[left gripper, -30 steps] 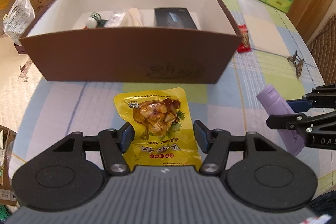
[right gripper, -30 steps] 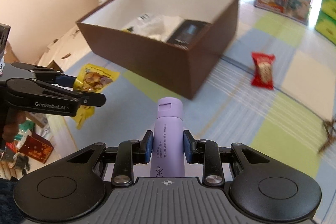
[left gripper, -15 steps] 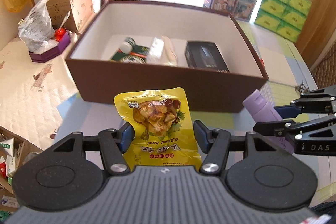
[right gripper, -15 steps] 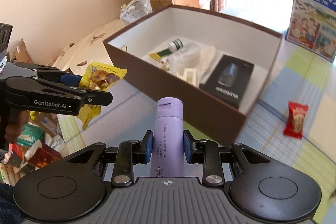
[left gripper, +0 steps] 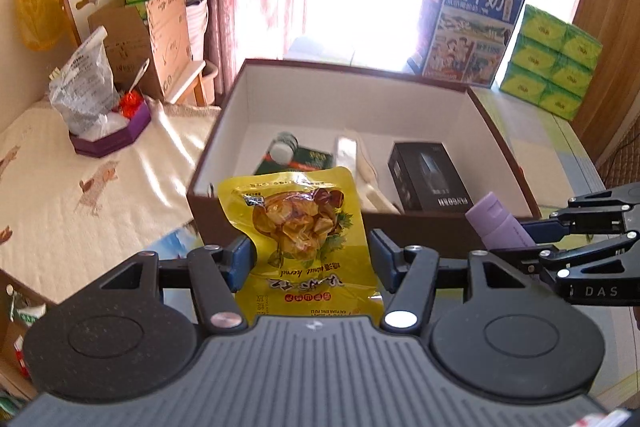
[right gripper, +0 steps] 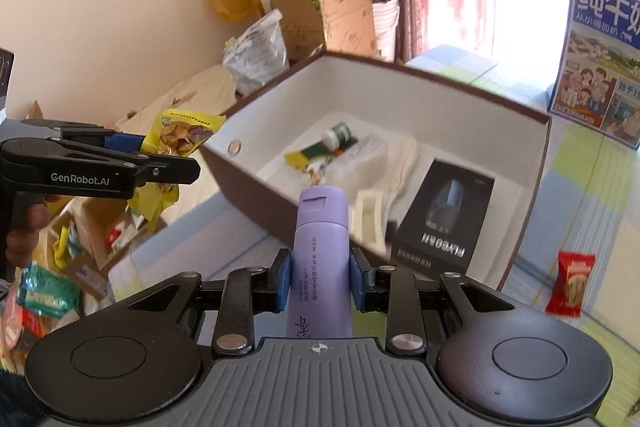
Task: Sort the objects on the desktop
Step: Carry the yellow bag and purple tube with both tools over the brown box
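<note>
My left tool [left gripper: 312, 253] grips the yellow chestnut snack pouch [left gripper: 304, 227]; right tool [right gripper: 320, 277] is clamped on the purple lotion tube [right gripper: 322, 247]. Both items ride in the air near the brown box [left gripper: 420, 231] front wall. Step: carry-in. Next, I'd say, clear the rim, lower inside beside the black mouse box [left gripper: 430, 177], let go.

Left claw [left gripper: 310, 259]: black linkage arms, blue pads, silver screws, ribbed grey housing; white "GenRobot.AI" lettering appeared on its side.
Right claw [right gripper: 320, 277]: same build; "DAS" lettering appeared on its side.
Hand [right gripper: 24, 233]: bare skin gripped a black handle.
</note>
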`<action>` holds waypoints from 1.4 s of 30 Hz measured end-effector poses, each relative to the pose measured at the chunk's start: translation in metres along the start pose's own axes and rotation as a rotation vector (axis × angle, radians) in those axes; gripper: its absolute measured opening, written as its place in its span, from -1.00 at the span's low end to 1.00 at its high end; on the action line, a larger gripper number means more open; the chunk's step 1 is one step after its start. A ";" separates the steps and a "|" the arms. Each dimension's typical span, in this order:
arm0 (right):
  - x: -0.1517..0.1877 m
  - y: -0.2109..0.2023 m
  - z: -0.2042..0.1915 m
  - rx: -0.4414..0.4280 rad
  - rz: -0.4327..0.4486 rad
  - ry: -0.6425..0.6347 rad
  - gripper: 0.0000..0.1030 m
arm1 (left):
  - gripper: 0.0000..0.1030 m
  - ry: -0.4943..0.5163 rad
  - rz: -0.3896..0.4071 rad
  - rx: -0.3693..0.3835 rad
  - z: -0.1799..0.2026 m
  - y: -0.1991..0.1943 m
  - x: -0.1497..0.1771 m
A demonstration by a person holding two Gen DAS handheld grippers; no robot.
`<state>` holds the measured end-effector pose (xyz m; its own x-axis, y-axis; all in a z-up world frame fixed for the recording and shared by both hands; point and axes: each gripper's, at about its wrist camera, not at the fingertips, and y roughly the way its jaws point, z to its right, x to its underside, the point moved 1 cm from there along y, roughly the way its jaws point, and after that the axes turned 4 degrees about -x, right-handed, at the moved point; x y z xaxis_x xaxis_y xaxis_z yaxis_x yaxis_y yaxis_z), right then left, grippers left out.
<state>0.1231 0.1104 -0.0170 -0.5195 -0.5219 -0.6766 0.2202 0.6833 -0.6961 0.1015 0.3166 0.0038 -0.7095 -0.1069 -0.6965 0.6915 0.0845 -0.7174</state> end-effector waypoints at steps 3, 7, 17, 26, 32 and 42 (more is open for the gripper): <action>-0.013 -0.004 0.005 0.012 0.032 0.015 -0.47 | 0.09 0.008 0.023 0.005 -0.006 0.001 -0.014; -0.032 -0.003 0.018 0.043 0.067 0.042 -0.47 | 0.09 0.029 0.057 0.010 -0.010 0.007 -0.035; -0.076 0.028 0.054 0.101 0.089 0.172 -0.47 | 0.09 0.084 0.048 0.032 -0.011 0.058 -0.085; -0.097 0.085 0.072 0.151 0.025 0.246 -0.47 | 0.09 0.138 -0.040 0.056 -0.009 0.126 -0.107; -0.101 0.111 0.086 0.183 -0.017 0.277 -0.47 | 0.09 0.178 -0.092 0.057 -0.007 0.162 -0.113; -0.107 0.137 0.100 0.208 -0.052 0.311 -0.47 | 0.10 0.213 -0.135 0.077 -0.004 0.197 -0.118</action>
<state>0.2911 0.2083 -0.0641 -0.7534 -0.3513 -0.5558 0.3331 0.5248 -0.7833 0.3210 0.3496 -0.0554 -0.8030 0.1000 -0.5875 0.5910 0.0066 -0.8067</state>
